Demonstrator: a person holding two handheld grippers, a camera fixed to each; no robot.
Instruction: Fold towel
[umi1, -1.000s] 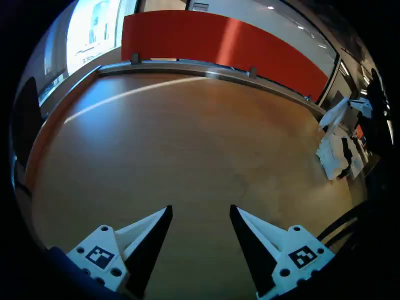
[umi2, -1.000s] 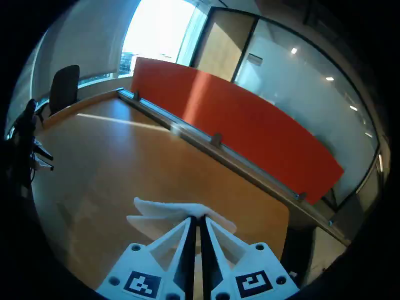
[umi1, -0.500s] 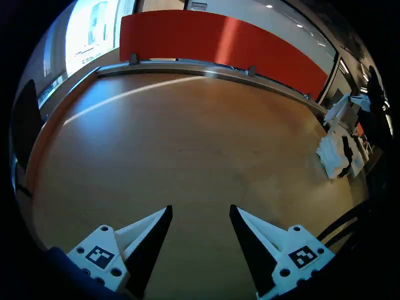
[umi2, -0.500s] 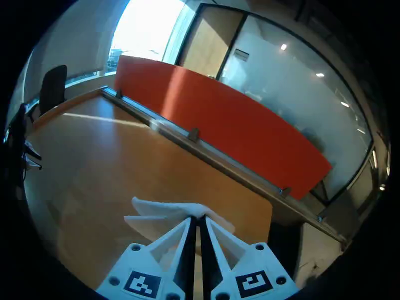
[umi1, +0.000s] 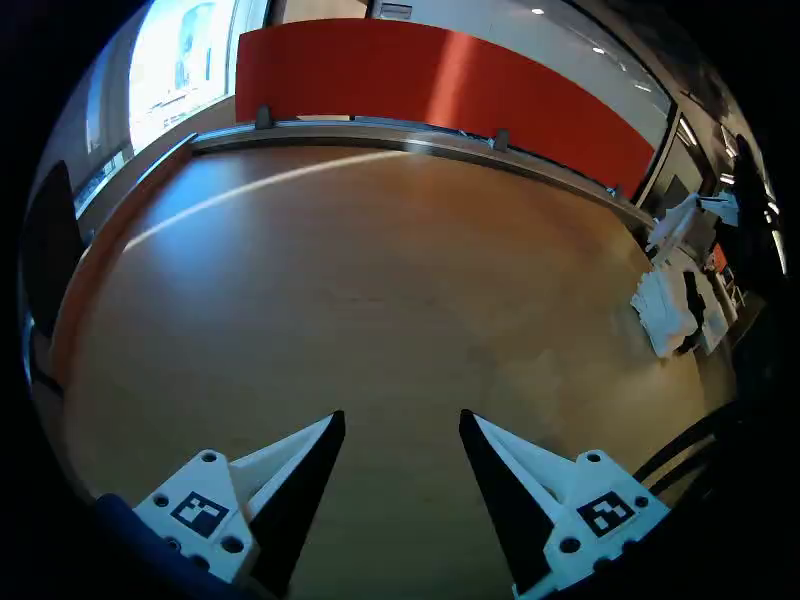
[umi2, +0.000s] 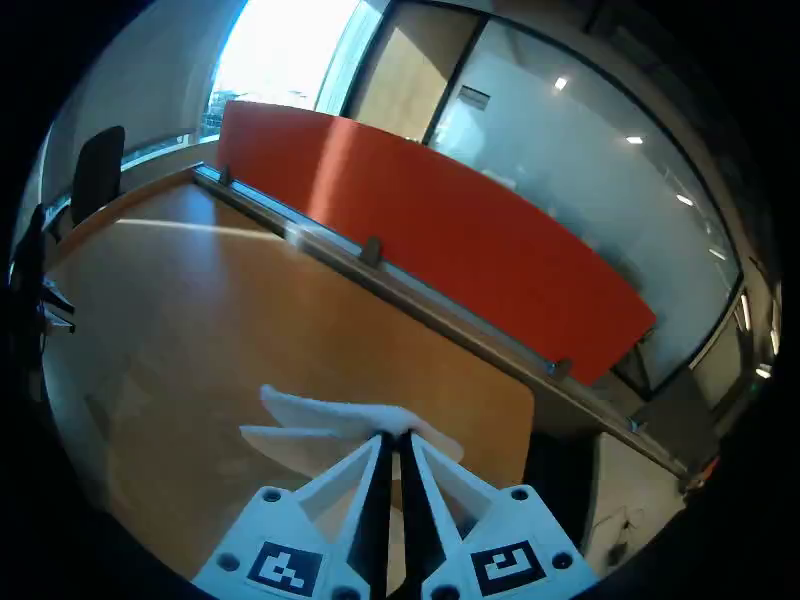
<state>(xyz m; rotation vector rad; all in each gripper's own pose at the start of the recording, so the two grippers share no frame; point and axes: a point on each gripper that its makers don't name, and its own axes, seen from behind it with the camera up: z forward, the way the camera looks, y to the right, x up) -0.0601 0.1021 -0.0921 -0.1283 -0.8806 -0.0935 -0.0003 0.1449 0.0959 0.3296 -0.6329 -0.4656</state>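
Left gripper view has the left gripper (umi1: 400, 415) hanging over a wide wooden table (umi1: 380, 280), its fingers spread well apart with nothing between them. The bare tabletop runs all the way up to the red panel (umi1: 440, 80), which stands along the far edge behind a metal rail (umi1: 400, 135). Off the panel's left end the table curves round past a dark chair (umi1: 50, 230) under a bright window (umi1: 180, 60). Off its right end the white towel (umi1: 663, 312) is bunched above the table's edge, with a dark shape against it too dim to make out. In the right gripper view the right gripper (umi2: 398, 438) is pinched nearly closed on that towel, and the cloth fans out ahead of the fingertips over the table corner on the near side of the panel. Beyond the panel rises a glass wall (umi2: 560, 160), and past its right end the table stops and the floor (umi2: 620, 500) drops away. Since a second ago the right gripper's view has swung, so the panel sits lower and more floor shows, while the grip is unchanged. The left gripper has barely moved.
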